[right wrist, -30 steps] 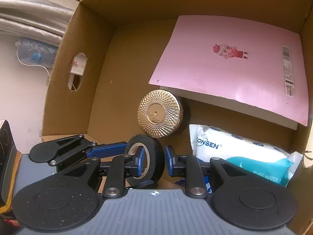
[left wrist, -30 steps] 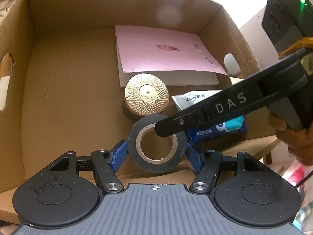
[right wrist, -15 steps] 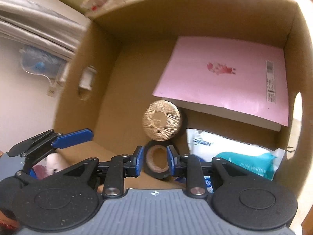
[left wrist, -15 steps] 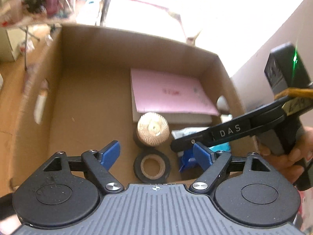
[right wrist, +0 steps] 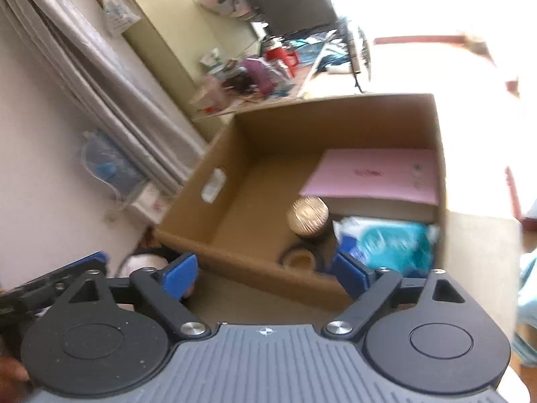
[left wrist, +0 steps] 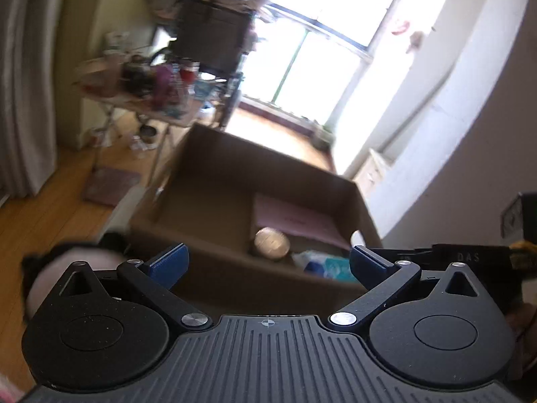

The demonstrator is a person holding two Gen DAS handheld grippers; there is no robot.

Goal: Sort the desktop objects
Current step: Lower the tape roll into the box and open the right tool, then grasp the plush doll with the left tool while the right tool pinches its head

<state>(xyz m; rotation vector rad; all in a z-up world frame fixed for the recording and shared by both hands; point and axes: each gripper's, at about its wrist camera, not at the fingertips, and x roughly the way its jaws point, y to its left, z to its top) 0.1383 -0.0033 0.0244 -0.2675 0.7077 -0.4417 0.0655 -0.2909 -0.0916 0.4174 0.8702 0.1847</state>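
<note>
Resting flat in the cardboard box [right wrist: 188, 231], the black tape roll [right wrist: 299, 258] lies free of both tools.
It sits just beside the gold round tin [right wrist: 307, 215], with the wipes pack [right wrist: 386, 238] and pink book [right wrist: 372, 174] near. Left tool [left wrist: 268, 263] and right tool [right wrist: 265, 273] hover above the box, jaws opening wide, nothing between them.

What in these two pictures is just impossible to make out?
- Black tape roll: right wrist view shows part; the brown cardboard box's near wall hides it in the left view.
- Pink book's cover print: blurred, both views.
- Blue-white wipes packet: label smeared.
- Pale round thing beside the box: blurred, partly behind the left gripper.
</note>
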